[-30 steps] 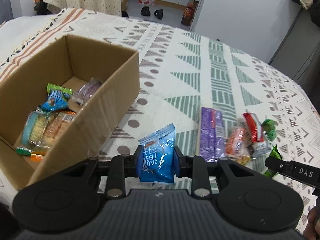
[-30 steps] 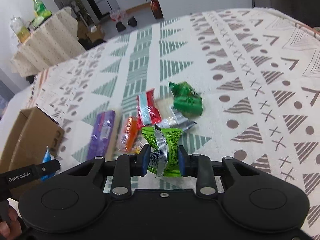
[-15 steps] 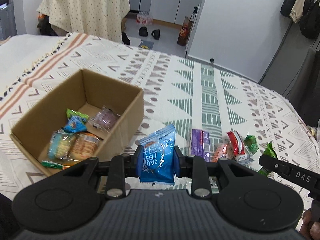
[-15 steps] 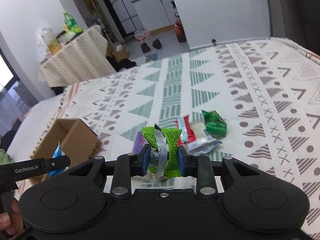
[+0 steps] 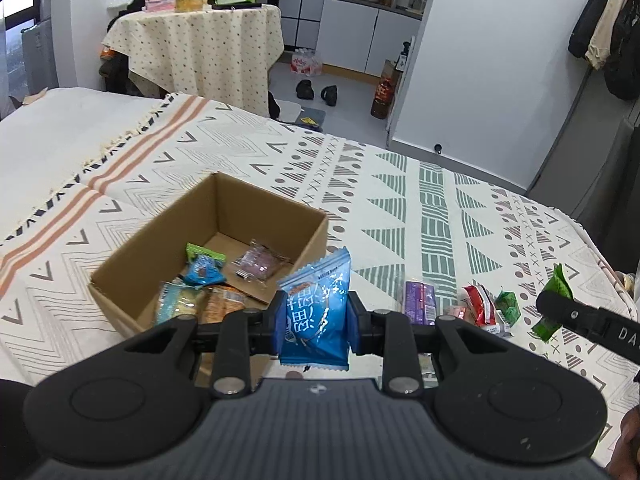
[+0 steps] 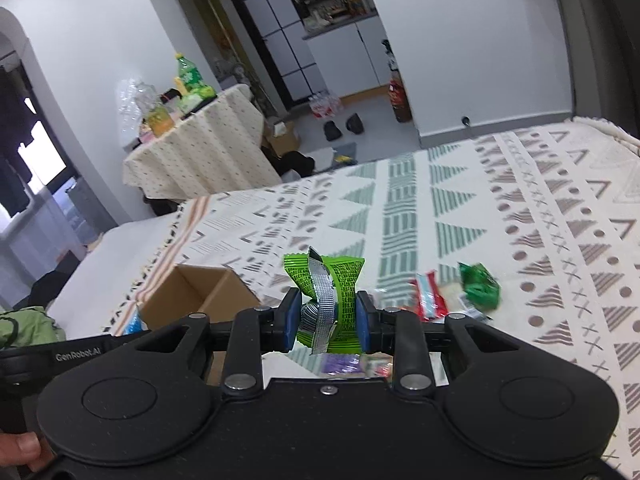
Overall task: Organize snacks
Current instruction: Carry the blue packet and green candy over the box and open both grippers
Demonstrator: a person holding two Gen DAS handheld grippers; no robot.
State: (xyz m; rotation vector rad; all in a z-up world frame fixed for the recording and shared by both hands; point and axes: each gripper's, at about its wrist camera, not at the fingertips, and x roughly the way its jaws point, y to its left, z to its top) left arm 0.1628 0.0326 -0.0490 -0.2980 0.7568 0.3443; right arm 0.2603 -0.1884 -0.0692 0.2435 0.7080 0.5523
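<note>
Now blue packet (image 5: 316, 312) between left tongs (image 5: 316, 326).

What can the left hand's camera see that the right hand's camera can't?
Only the left wrist view looks down into the cardboard box, so you can see the snacks already inside, like the small blue packet and the purple packet. It also shows the left gripper pinching a blue snack bag.

Only the right wrist view shows the right gripper pinching a green snack bag from close up, with its silver seam.

Both views share the box, the patterned cloth and the loose snacks lying on it, such as the red packet.
</note>
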